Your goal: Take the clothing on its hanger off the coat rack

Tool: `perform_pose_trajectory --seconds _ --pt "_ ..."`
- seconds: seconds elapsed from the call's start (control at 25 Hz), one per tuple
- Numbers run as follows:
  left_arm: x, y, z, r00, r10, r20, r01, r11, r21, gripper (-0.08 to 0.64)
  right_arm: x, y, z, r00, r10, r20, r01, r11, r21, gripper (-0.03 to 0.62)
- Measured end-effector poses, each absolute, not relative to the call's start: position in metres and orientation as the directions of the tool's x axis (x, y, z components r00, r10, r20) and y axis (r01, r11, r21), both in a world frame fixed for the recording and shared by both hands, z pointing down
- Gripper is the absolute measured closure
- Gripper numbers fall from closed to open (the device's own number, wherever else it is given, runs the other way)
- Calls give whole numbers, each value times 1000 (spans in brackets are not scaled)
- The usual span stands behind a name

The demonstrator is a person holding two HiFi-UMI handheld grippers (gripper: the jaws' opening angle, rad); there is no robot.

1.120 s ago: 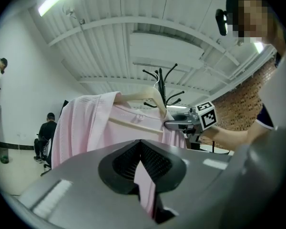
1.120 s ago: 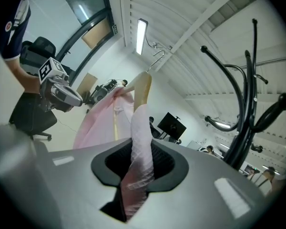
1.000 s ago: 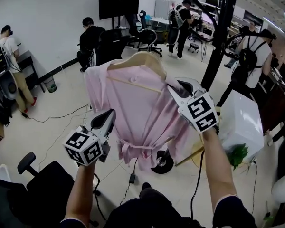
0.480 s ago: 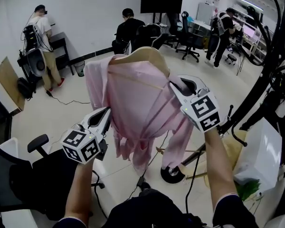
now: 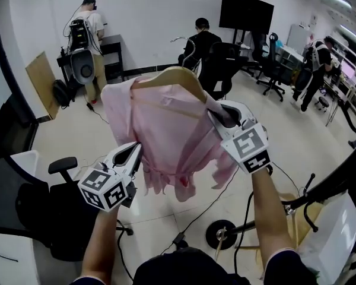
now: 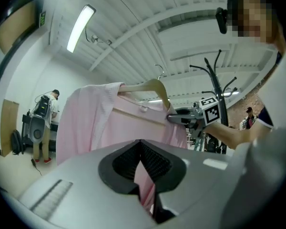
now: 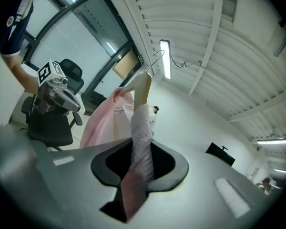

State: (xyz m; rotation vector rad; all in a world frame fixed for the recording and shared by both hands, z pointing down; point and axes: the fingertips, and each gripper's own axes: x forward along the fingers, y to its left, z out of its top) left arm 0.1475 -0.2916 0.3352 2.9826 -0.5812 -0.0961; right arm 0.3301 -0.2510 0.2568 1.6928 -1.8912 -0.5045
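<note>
- The pink garment (image 5: 166,135) hangs on a wooden hanger (image 5: 175,75), held up in mid-air in front of the person. It touches nothing but the gripper.
- The right gripper (image 5: 219,113) is clenched on the right shoulder of the garment. The cloth is bunched over that end of the hanger and pinched between the two jaws. In the right gripper view, bare wood and the wire hook (image 7: 157,56) rise above the wrapped part.
- The left gripper (image 5: 132,152) sits lower, beside the garment's left edge, with its jaws closed tip to tip. Pink cloth shows through the slit beneath the tips, but I cannot tell whether any fold is caught there.
- The garment droops from the hanger, with its hem and loose ends dangling above the floor.
- The black coat rack (image 5: 218,234) stands low to the person's right, with its round base on the floor, well clear of the hanger.
- A black office chair (image 5: 53,212) is at the person's left.
- Farther back, one person (image 5: 89,31) stands at a dark desk (image 5: 111,43) by the wall. Another (image 5: 200,40) sits near a large black screen (image 5: 246,10).
</note>
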Motion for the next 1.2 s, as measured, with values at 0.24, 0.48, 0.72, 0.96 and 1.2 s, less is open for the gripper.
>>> perform_pose_trajectory --seconds 0.24,0.48,0.72,0.96,1.2 --pt "85 -331 331 853 -519 -53 -511 -852 115 548 272 -319 256 -203 -966 162 -741 260 619 512" --pt "26 -340 322 753 -655 -63 -648 -755 104 548 225 -355 246 -351 -922 161 -697 372 613 512" --pt "-72 -357 321 629 -776 -51 -770 -631 93 548 144 -402 233 -485 -862 144 -655 468 593 512" --pt "-142 -370 322 534 -843 -59 -838 -537 94 548 68 -438 222 -589 -799 121 -599 532 598 512" --pt "-217 -370 321 425 -902 -67 -897 -430 98 548 -28 -470 209 -689 -716 112 -513 591 623 512"
